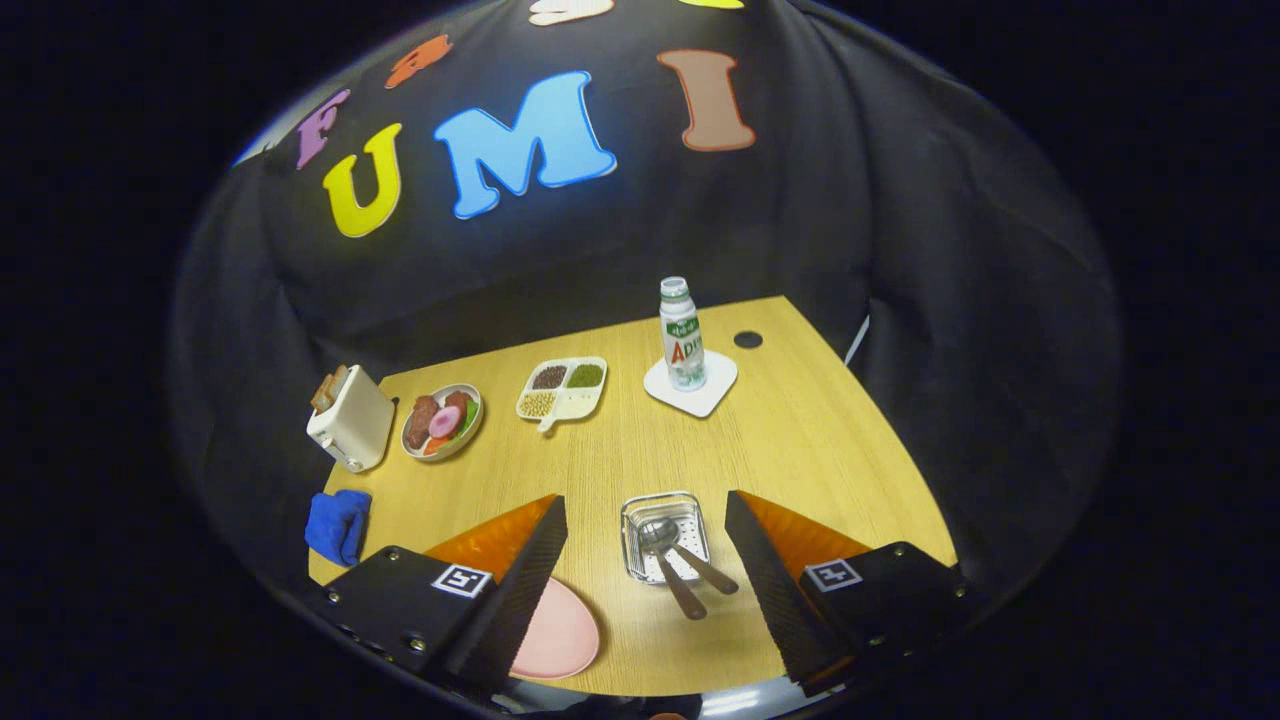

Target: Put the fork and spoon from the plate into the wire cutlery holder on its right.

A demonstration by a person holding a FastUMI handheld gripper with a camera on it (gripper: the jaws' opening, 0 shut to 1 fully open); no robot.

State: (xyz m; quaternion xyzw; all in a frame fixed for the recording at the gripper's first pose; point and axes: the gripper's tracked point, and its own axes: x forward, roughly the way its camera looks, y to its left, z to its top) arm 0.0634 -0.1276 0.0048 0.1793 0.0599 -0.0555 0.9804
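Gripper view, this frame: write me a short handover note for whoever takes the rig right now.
Tongs: open, holding nothing, raised above the table.
Wire cutlery holder: between the fingers, right of the pink plate.
Spoon and a second utensil, probably the fork: both in the holder, handles sticking out toward the tongs.
Plate: what shows of it is bare; the left finger hides part.
Done: both pieces appear placed.
Left: likely nothing; just check the hidden part of the plate.

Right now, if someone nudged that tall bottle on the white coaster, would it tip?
Probably yes: the bottle stands tall and narrow on its coaster, so a high push could topple it. Its rounded body would likely roll. The open tongs are nowhere near it.
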